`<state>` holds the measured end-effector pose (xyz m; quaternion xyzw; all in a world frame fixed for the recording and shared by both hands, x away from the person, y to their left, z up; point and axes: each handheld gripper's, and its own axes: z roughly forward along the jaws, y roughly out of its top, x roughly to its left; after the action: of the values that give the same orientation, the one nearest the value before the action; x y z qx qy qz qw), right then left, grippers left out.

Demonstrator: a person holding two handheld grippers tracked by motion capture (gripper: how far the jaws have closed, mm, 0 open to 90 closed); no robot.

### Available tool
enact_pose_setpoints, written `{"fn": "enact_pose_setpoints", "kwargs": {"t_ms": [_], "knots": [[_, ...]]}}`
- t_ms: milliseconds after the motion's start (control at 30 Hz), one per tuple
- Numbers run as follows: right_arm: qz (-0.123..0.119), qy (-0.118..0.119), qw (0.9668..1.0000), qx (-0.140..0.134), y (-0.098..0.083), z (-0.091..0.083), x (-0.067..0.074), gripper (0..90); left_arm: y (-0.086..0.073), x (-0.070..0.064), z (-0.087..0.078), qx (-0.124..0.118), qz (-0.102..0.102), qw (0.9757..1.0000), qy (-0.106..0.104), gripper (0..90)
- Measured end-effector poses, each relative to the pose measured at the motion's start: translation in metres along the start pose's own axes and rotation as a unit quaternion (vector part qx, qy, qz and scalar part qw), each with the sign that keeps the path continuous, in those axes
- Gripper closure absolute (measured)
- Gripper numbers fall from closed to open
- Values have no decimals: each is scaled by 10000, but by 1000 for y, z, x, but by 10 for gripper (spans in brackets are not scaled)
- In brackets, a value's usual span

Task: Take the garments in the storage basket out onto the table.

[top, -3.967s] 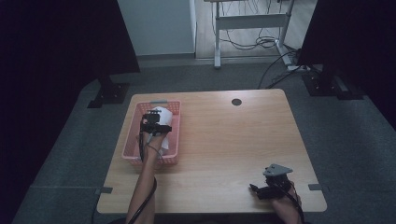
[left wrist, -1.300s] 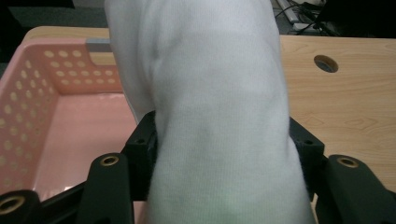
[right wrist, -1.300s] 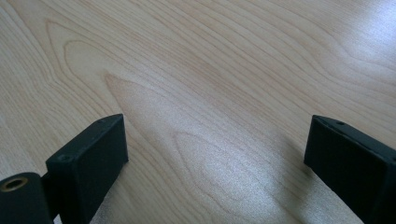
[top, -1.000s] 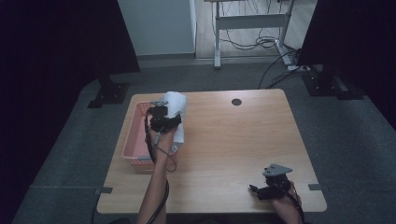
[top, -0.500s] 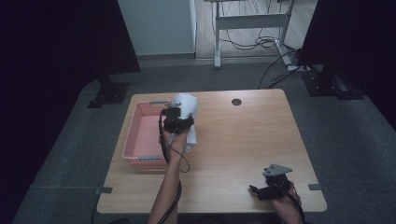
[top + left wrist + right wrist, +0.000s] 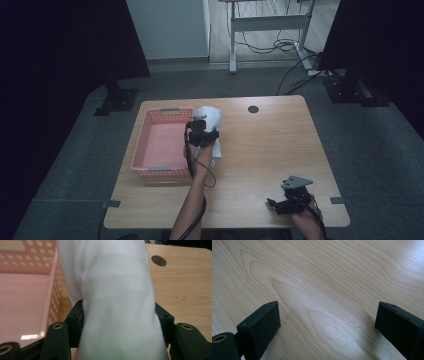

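Observation:
A white cloth hangs bunched in my left gripper, just right of the pink basket, over the wooden table. In the left gripper view the cloth bulges between both black jaws of the left gripper, which is shut on it, and the basket wall stands at the left. My right gripper rests near the table's front right corner. In the right gripper view the right gripper is open, its jaws wide apart over bare wood.
A round cable hole lies near the table's far edge, seen as the hole past the cloth. Dark screens stand at both sides, and a white desk frame with cables is beyond the table.
My left gripper has lifted the white cloth out of the pink basket and carried it right, past the basket's right wall. The right gripper has stayed put.

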<state>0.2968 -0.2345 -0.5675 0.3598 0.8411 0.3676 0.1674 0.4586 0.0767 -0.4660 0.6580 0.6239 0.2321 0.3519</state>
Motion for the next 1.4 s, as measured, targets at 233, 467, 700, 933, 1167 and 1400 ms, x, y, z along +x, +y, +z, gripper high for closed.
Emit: {"fn": "enact_pose_setpoints", "kwargs": {"t_ms": [233, 467, 700, 933, 1167, 1400], "knots": [[6, 12, 10000, -7, 0, 0, 0, 55, -12, -7, 17, 188, -15, 9998, 50, 405], [-15, 22, 10000, -4, 0, 0, 0, 56, -18, -11, 29, 368, 41, 9992, 146, 398], [-18, 41, 10000, -3, 0, 0, 0, 56, -22, -13, 36, 492, 119, 9985, 216, 386], [-14, 51, 10000, -2, 0, 0, 0, 57, -23, -14, 37, 526, 214, 9981, 236, 355], [-23, 55, 10000, -10, -1, 0, 1, 57, -24, -14, 39, 494, 224, 9984, 168, 308], [-23, 50, 10000, -3, -1, -1, 1, 57, -25, -12, 38, 516, 225, 9984, -9, 195]]}}
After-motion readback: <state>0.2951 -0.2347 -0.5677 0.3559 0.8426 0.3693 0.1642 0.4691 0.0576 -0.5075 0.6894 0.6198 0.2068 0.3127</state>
